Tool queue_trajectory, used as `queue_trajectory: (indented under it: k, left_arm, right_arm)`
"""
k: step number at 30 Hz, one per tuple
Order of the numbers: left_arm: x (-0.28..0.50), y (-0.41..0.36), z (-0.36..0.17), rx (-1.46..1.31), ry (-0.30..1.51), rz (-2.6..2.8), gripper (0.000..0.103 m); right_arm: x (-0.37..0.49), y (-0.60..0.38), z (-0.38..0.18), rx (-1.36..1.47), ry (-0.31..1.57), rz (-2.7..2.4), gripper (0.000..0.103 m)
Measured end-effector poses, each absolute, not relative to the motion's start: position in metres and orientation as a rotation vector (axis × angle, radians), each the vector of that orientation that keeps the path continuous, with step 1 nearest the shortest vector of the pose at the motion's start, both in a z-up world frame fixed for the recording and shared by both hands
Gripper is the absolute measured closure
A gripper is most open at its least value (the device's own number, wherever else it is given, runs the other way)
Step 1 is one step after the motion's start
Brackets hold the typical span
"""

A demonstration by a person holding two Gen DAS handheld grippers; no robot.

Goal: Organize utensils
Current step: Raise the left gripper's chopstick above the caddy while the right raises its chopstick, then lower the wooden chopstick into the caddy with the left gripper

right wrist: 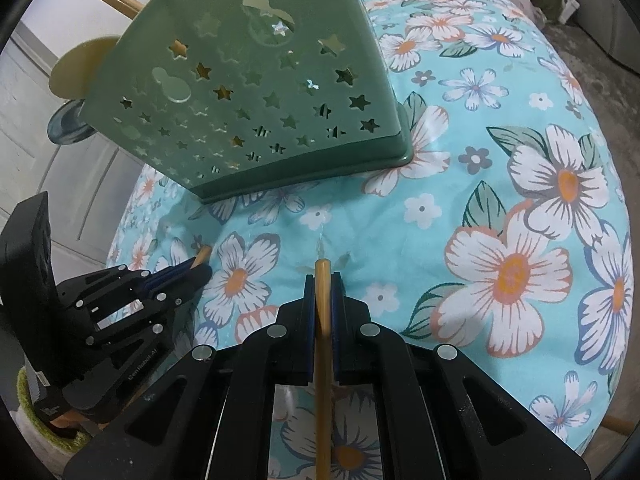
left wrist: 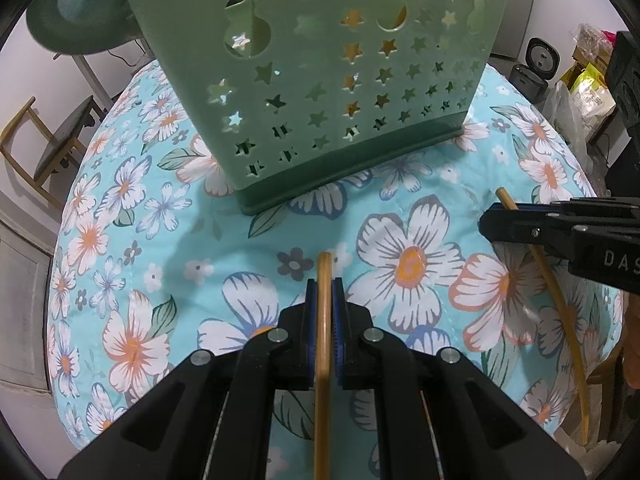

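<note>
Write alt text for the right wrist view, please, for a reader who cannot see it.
The right tool is shut on a wooden chopstick above a floral tablecloth. A green star-perforated basket stands ahead, and the left tool grips another chopstick.

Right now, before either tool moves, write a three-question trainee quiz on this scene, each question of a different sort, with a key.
1. True or false: the left tool is open and holds nothing.
2. Multiple choice: the green utensil holder with star cut-outs stands on A) bare wood, B) a floral cloth, C) a metal tray.
3. Fill in: the right tool is shut on a single wooden ____.

Key:
1. False: it is shut on a chopstick.
2. B.
3. Chopstick.
</note>
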State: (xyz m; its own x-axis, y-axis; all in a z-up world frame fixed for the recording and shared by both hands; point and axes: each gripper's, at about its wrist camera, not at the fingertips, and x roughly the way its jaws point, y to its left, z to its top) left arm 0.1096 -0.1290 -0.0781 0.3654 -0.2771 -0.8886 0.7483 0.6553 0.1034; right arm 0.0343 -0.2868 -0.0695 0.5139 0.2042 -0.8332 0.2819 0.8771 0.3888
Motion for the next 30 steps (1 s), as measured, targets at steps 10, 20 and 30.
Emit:
queue_trajectory:
  k: [10, 20, 30]
  left_arm:
    - [0.109, -0.130, -0.079, 0.565, 0.984, -0.699, 0.097]
    - [0.118, -0.121, -0.076, 0.481, 0.996, -0.715, 0.097]
    - [0.129, -0.072, 0.002, 0.210, 0.915, -0.778, 0.097]
  right_arm:
    - [0.032, -0.294, -0.049, 0.531, 0.996, -0.035, 0.098]
    - [0.018, -0.300, -0.034, 0.532, 0.956, -0.039, 0.098]
    - [0.002, -0.305, -0.016, 0.544, 0.903, -0.029, 0.098]
